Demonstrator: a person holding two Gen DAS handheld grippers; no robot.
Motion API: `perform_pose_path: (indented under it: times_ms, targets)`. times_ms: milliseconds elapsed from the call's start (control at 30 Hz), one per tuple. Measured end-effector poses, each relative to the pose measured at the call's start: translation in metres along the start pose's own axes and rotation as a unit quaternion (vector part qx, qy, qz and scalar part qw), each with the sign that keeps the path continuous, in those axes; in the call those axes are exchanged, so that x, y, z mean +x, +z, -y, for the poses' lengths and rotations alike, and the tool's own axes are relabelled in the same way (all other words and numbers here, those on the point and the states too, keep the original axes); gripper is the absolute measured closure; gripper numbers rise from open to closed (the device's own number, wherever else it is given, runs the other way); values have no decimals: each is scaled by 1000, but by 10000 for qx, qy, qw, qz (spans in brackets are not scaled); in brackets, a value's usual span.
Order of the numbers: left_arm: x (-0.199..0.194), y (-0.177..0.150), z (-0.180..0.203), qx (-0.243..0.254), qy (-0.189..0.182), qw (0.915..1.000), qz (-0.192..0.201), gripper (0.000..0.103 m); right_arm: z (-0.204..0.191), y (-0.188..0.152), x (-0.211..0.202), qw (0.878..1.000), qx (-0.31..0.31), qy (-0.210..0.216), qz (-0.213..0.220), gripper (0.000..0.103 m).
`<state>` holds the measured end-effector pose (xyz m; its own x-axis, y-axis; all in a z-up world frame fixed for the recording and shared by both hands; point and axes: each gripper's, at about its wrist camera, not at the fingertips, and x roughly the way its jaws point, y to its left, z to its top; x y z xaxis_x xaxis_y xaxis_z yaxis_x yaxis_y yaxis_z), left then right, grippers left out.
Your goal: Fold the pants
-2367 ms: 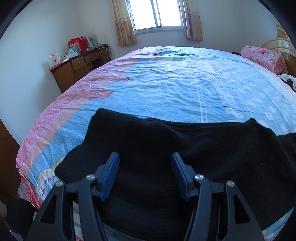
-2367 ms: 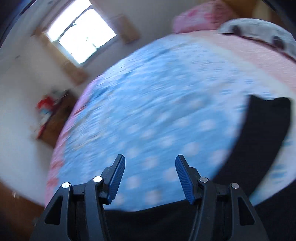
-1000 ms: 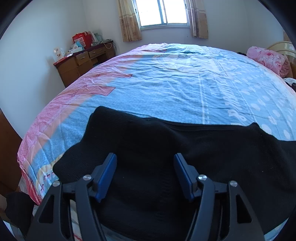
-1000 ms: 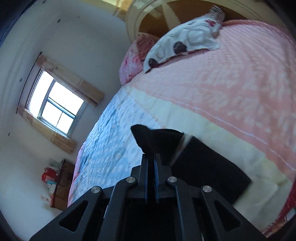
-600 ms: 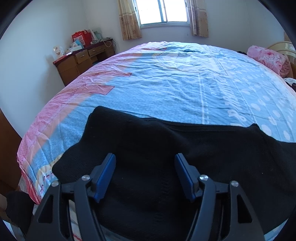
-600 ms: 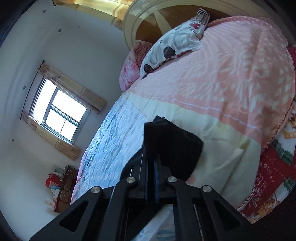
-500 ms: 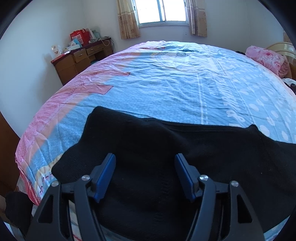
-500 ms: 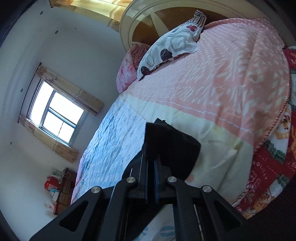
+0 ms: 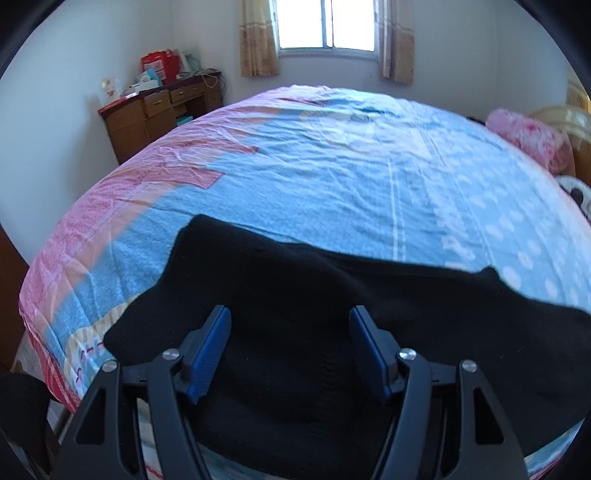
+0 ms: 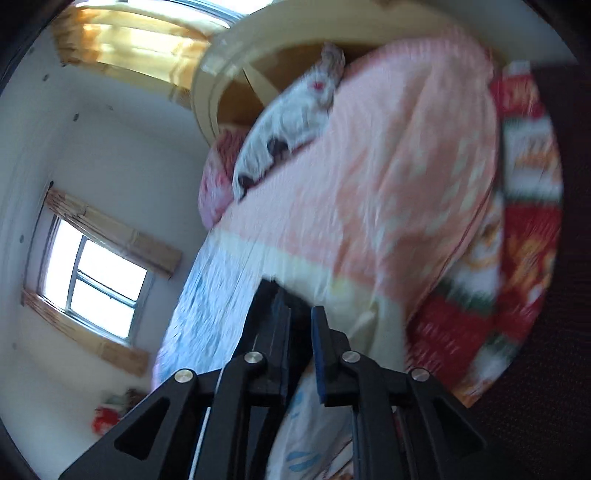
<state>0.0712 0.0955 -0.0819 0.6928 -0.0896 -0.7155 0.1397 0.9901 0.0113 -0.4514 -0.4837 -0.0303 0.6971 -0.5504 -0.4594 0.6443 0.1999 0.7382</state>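
A: Left wrist view. Black pants (image 9: 332, 295) lie spread on the near part of the bed (image 9: 332, 177), over the blue sheet. One corner reaches toward the pink border on the left; the cloth runs off the right side of the view.

B: Left gripper (image 9: 290, 347)?

A: Jaws stand wide apart, blue pads either side of a stretch of black cloth. Whether the pads touch the fabric I cannot tell. Nothing is pinched between them.

B: Right wrist view?

A: Blurred and tilted. Right gripper (image 10: 300, 328): jaws are opening, a narrow gap showing between the pads. A strip of the pants (image 10: 264, 306) lies along the left finger and in the gap; the pads no longer press together on it.

B: Surroundings?

A: Patterned pillow (image 10: 291, 122) against the round headboard (image 10: 229, 66), pink quilt (image 10: 388, 192) below it. Window (image 9: 327, 24) with curtains at the far wall, wooden desk (image 9: 159, 114) with red bags in the left corner, pink pillow (image 9: 528, 140) at far right.
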Motion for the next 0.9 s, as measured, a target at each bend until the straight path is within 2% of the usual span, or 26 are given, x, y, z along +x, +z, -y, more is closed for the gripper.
perform_pose_path:
  times_ms: [33,67,100,167,333,400,600,667,800,867,900]
  targets:
    - [-4,1,0,-43,-28,10000,84,34,-2,2,-4,9999,-107,-4,68,76]
    - [-9,2,2,-34,-47,9999,155,34,-3,5,-7,9998,-181,31,92,63]
    - [-11,3,5,-6,-52,9998,196,34,-2,7,-6,9997,-187,84,101,55]
    - [-19,4,13,144,-89,9995,283,34,-2,10,2,9996,-253,97,55,52]
    - [-28,-1,23,212,-253,9992,221,34,-2,11,45,9983,-428,133,-374,52]
    - [-26,-4,25,179,-292,9993,126,34,-9,1,47,9969,-749,65,-217,52]
    - [-29,-8,33,216,-318,9992,84,34,-38,-27,50,9826,-1808,6,-432,52]
    - [-33,-7,32,169,-309,9993,146,34,-36,-28,52,9836,-1735,152,-476,52]
    - [-38,-7,16,-79,-238,9996,161,34,-22,-23,56,9895,-1271,486,-497,58]
    - [-37,-9,9,-111,-91,9998,170,34,-30,-30,55,9842,-1638,428,-527,62]
    - [-37,-10,7,-115,-55,9998,164,34,-35,-35,53,9802,-1890,281,-519,73]
